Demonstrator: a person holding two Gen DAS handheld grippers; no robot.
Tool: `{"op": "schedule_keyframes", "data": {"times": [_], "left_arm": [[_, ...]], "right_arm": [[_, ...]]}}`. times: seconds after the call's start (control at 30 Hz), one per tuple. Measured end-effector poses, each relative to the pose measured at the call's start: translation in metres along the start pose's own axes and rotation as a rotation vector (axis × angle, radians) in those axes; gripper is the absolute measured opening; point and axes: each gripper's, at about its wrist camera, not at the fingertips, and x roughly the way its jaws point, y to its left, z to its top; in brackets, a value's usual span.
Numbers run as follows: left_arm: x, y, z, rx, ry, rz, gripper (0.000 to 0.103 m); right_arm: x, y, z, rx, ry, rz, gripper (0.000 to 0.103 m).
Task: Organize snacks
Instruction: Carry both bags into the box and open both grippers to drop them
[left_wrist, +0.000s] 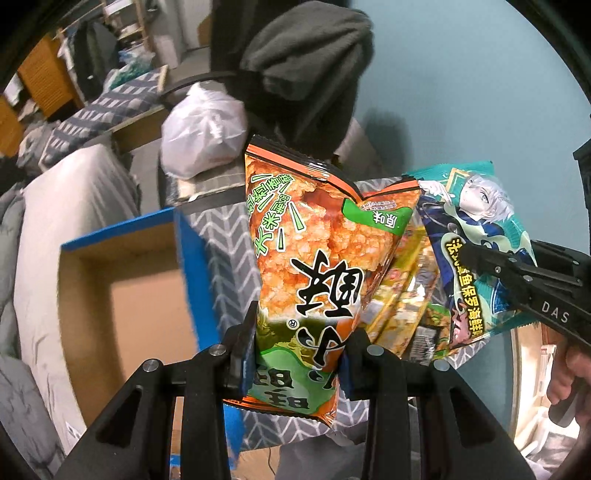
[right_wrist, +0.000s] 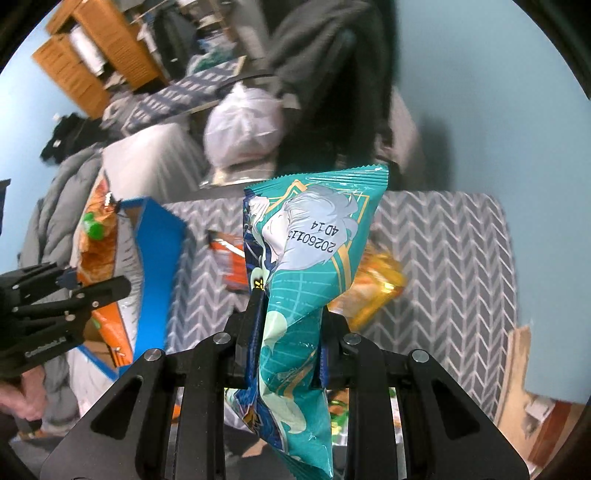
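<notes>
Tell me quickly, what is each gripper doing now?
Left gripper: closed on the orange snack bag.
Right gripper: closed on the teal snack bag.
</notes>
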Motion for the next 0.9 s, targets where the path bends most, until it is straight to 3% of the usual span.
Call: {"op": "schedule_keyframes", "data": {"times": [0.43,0.9], "left_arm": [[-0.016,0.087,-0.032,-0.187,-0.016,0.080,0.035],[-0.020,0.170,-0.072,-0.325,-0.006,0.168,0.035]], "right_arm": [[0.039,0.115,0.021,-0.235,0.049,0.124,0.023],[0.092,0.222,0.032,-0.384,0.119,0.213,0.023]]}}
